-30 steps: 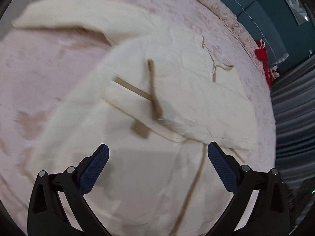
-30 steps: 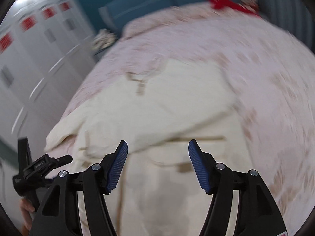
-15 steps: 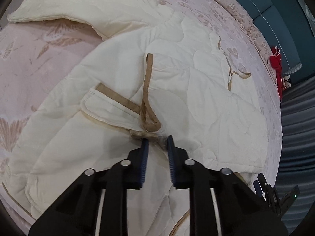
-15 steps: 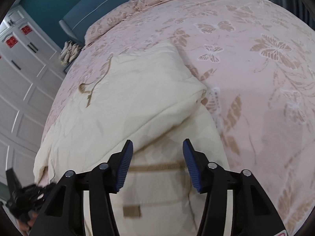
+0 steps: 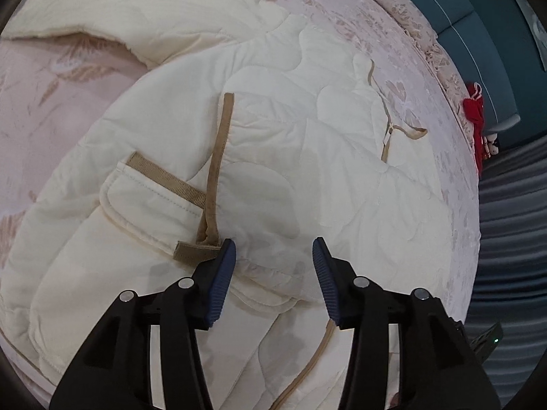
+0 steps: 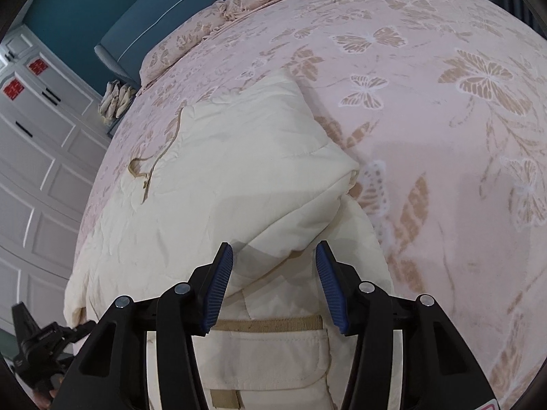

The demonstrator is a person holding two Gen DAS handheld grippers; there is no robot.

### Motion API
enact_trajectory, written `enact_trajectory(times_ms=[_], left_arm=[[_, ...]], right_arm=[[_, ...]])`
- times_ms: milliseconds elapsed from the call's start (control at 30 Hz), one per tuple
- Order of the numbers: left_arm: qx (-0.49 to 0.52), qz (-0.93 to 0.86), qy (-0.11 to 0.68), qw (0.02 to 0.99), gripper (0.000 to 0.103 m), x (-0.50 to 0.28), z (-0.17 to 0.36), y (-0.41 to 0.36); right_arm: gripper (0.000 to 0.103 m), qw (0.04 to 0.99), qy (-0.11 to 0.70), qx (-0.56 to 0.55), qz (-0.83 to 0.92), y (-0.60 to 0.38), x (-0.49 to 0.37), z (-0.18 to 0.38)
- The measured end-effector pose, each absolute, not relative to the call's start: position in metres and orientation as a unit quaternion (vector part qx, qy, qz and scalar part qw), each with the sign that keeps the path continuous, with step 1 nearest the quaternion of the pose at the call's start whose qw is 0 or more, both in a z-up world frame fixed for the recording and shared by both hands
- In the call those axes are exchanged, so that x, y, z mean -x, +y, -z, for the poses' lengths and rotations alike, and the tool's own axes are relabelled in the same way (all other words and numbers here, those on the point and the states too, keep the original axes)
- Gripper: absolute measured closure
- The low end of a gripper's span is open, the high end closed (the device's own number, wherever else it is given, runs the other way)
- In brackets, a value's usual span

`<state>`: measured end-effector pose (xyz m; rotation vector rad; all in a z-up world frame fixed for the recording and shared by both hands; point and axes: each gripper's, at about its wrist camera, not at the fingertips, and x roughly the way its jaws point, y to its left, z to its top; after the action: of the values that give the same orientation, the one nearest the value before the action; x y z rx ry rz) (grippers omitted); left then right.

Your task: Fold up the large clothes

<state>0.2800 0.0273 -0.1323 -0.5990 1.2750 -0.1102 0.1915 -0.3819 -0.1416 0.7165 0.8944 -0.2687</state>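
A large cream quilted garment (image 5: 307,157) with tan trim lies partly folded on a pink bed. A tan strap (image 5: 215,171) and a cuff flap (image 5: 150,198) lie on its top layer. My left gripper (image 5: 273,259) is open and empty, just above a folded edge beside the tan tab (image 5: 195,251). In the right wrist view the same garment (image 6: 232,177) shows a folded-over layer. My right gripper (image 6: 273,266) is open and empty over that fold's edge, with a tan band (image 6: 270,324) below it.
The pink butterfly-print bedspread (image 6: 444,136) extends right of the garment. A teal headboard (image 6: 154,13) and pillows (image 6: 191,41) lie at the far end. White wardrobe doors (image 6: 34,171) stand left. A red item (image 5: 473,109) sits by the bed's edge, next to grey curtains (image 5: 506,222).
My left gripper was nearly shut by the tan tab half a second ago and has now opened. My right gripper stayed open and moved closer over the folded edge.
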Motion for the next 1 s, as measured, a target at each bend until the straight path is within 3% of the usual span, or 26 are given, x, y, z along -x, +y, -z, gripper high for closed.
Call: enact_trajectory(times_ms=[433,633,667,700,800,933,1000], left_arm=[[0.303,0.015,0.557,0.773,0.058,-0.27,0.124,0.055],[0.337,0.026,0.584,0.738,0.058,-0.278,0.148,0.065],[0.34,0.031,0.589,0.733,0.062,-0.278,0.151,0.065],[0.342,0.034,0.59,0.73,0.074,-0.278,0.152,0.065],[0.339,0.046,0.582,0.738,0.096,-0.281,0.141,0.064],[0.305,0.075,0.536,0.783,0.097,-0.286,0.089,0.057],[0.291,0.094,0.51,0.804,0.098,-0.288,0.061,0.051]], right_arm=[[0.053,0.837,0.424,-0.326,0.117,-0.372,-0.199,0.139],[0.053,0.835,0.425,-0.328,0.117,-0.374,-0.199,0.141],[0.053,0.835,0.426,-0.33,0.117,-0.374,-0.199,0.141],[0.053,0.834,0.425,-0.331,0.117,-0.376,-0.2,0.141],[0.053,0.831,0.422,-0.342,0.119,-0.382,-0.202,0.143],[0.058,0.824,0.413,-0.37,0.115,-0.391,-0.206,0.144],[0.068,0.82,0.407,-0.387,0.111,-0.394,-0.209,0.145]])
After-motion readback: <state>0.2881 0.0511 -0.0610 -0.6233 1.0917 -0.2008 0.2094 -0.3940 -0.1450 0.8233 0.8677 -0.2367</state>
